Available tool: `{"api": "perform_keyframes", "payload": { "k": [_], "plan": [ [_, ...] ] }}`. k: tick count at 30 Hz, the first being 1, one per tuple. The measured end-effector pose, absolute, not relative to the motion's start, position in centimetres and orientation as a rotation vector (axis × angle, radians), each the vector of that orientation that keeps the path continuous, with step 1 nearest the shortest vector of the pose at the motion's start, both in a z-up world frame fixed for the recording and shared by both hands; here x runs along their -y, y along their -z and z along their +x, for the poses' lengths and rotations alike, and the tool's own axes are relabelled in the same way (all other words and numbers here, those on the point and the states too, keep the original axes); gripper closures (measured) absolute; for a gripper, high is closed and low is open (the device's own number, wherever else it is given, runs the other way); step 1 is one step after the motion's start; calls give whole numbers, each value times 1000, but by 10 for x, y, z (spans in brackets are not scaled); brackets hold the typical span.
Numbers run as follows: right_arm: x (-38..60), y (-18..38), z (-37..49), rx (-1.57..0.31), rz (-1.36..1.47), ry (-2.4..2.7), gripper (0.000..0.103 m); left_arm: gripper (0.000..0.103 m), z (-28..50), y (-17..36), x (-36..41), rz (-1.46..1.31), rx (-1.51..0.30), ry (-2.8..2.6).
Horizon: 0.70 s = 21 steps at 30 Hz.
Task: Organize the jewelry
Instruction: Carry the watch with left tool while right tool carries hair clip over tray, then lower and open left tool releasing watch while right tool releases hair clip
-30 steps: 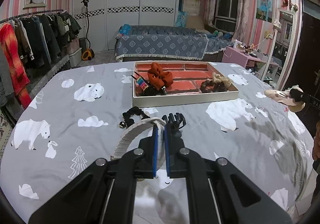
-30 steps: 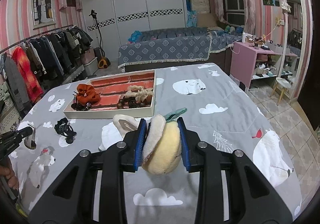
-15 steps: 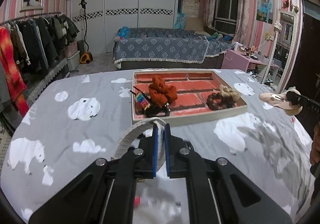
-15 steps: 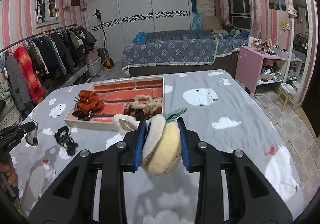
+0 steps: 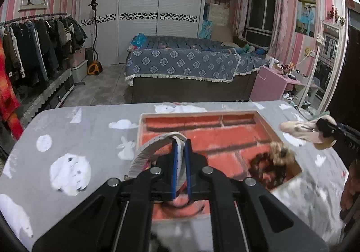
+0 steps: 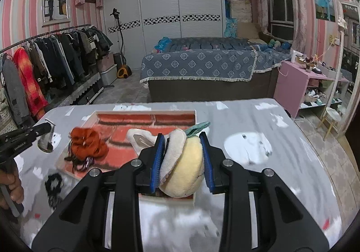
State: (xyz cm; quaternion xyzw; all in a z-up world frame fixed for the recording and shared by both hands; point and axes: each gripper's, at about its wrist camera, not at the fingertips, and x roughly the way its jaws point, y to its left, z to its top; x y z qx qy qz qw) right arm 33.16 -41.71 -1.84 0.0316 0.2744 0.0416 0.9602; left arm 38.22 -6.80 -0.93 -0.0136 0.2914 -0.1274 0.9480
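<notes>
Left wrist view: the left gripper (image 5: 181,162) is nipped nearly closed on a white headband (image 5: 153,146), a light, stiff, springy hoop best held flat across its band. The tray (image 5: 265,125) lies just beyond and below.

Right wrist view: the right gripper (image 6: 183,162) squeezes a soft, light plush hair clip (image 6: 186,168) around its middle, above the tray's near edge.

The clip (image 6: 184,162) is soft, fuzzy plush. The headband (image 5: 153,150) looks ribbed woven cloth. The tray (image 5: 202,135) has a matt red lining. The counter (image 5: 78,139) cloth is smooth. The tongs (image 6: 182,162) are matt black plastic.
</notes>
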Motion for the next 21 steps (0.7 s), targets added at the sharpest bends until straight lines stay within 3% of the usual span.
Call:
{"api": "perform_keyframes", "payload": {
  "k": [21],
  "plan": [
    [392,47,418,-580,58,-87,71,96,472,33,125,-62,-570,237]
  ]
}}
